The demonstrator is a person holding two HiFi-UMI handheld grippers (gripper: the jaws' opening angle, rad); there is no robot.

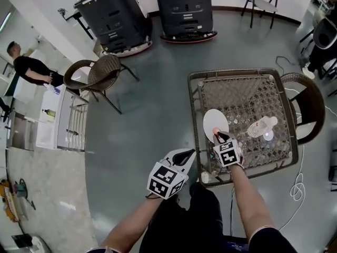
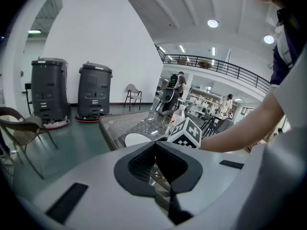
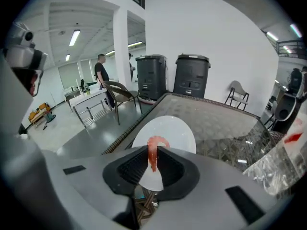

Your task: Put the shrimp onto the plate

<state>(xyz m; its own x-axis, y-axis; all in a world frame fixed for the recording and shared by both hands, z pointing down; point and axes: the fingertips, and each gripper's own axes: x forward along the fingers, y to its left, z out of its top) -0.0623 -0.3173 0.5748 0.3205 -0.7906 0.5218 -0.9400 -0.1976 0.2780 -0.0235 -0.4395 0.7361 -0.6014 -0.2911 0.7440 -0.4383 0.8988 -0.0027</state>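
White hand-held gripper (image 1: 188, 153) — black-and-white marker cube (image 1: 167, 181)

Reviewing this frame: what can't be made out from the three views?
- Whether the shrimp touches the plate: in the head view the right tool covers it, and the right gripper view gives no height.
- The shrimp's lower end: in the right gripper view it is hidden between the jaws.
- The bottle: it is too small in the head view to read its label, and the right gripper view cuts it off at the right edge.
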